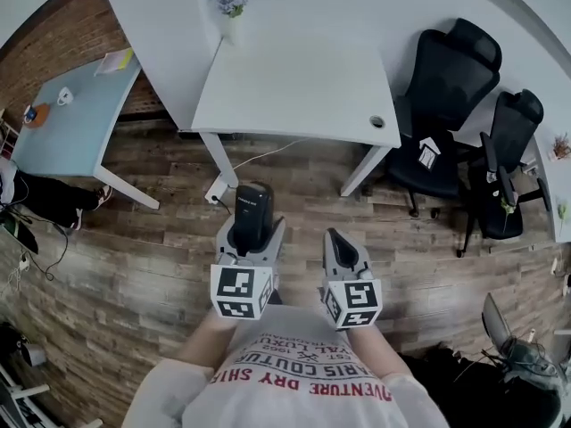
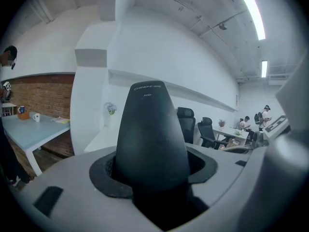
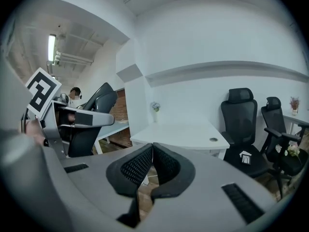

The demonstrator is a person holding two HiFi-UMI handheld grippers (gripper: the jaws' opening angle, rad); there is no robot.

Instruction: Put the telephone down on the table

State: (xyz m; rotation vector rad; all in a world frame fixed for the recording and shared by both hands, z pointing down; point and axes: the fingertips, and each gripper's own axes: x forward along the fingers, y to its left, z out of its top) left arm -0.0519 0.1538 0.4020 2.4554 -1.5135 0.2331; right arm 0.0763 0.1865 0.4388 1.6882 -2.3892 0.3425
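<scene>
A black telephone handset [image 1: 252,212] stands upright between the jaws of my left gripper [image 1: 251,239], held over the wooden floor, well short of the white table [image 1: 294,87]. In the left gripper view the telephone [image 2: 150,134] fills the middle, clamped by the pads [image 2: 108,175], with the table's white top [image 2: 99,139] far behind it. My right gripper [image 1: 343,259] hangs beside the left one, shut and holding nothing. In the right gripper view its pads [image 3: 136,166] meet at the tips, and the white table [image 3: 181,133] lies ahead. The left gripper with the telephone [image 3: 86,129] shows at that view's left.
Two black office chairs [image 1: 446,105] stand to the right of the white table. A small flower vase [image 1: 230,9] sits at the table's far edge. A light blue table [image 1: 67,119] with cups stands at the left. A cable and socket block [image 1: 219,188] lie on the floor under the table.
</scene>
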